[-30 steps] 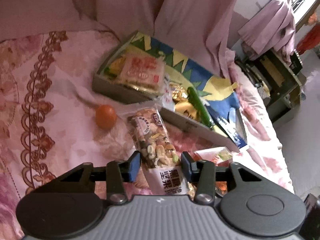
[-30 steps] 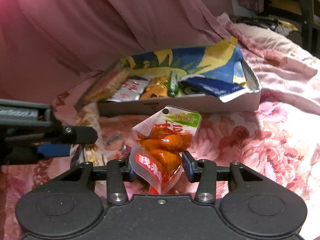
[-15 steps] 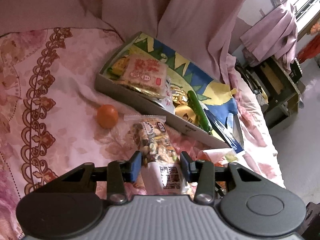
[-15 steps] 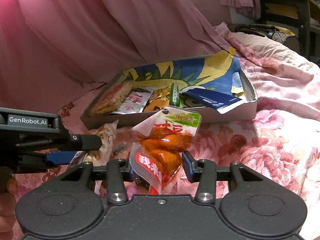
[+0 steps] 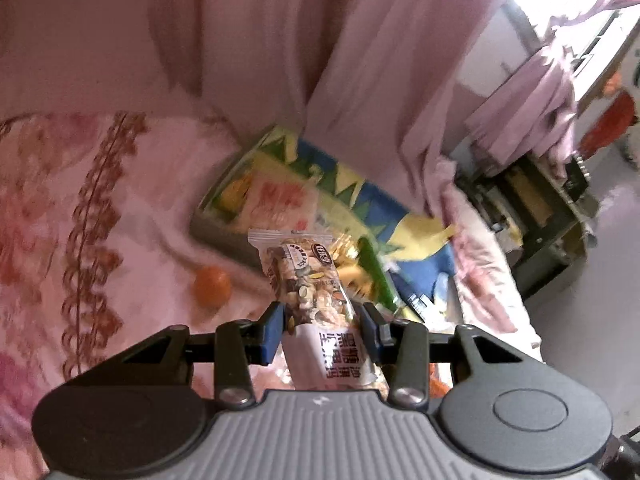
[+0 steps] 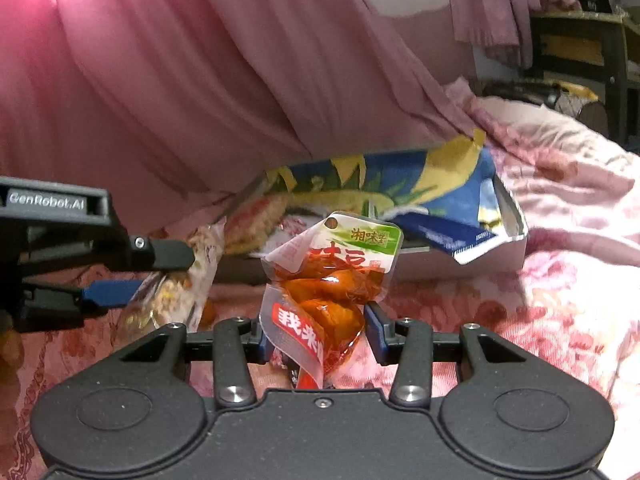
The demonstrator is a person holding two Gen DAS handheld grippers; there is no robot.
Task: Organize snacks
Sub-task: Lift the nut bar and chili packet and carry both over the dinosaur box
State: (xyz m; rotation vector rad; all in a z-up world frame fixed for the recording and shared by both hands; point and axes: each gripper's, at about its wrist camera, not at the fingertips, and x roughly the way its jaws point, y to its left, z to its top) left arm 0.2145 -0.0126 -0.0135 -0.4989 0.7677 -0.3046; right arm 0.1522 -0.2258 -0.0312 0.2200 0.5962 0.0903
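Note:
My left gripper [image 5: 322,322] is shut on a clear packet of mixed nuts [image 5: 308,276], lifted off the bed and pointing toward the grey snack box [image 5: 224,232]. The box, lined with blue and yellow paper, holds several snack packets. My right gripper [image 6: 320,328] is shut on an orange snack pouch with a green top [image 6: 332,280], held in front of the same box [image 6: 500,256]. In the right wrist view the left gripper [image 6: 160,276] stands at the left with the nut packet [image 6: 176,292] in it.
An orange fruit [image 5: 212,285] lies on the pink floral bedcover [image 5: 80,220] just left of the box. Pink curtains [image 5: 280,60] hang behind the box. A dark shelf unit [image 5: 532,220] stands to the right, beyond the bed's edge.
The left gripper has lifted the nut packet off the bedcover toward the box. The right gripper keeps its pouch and has tilted up slightly.

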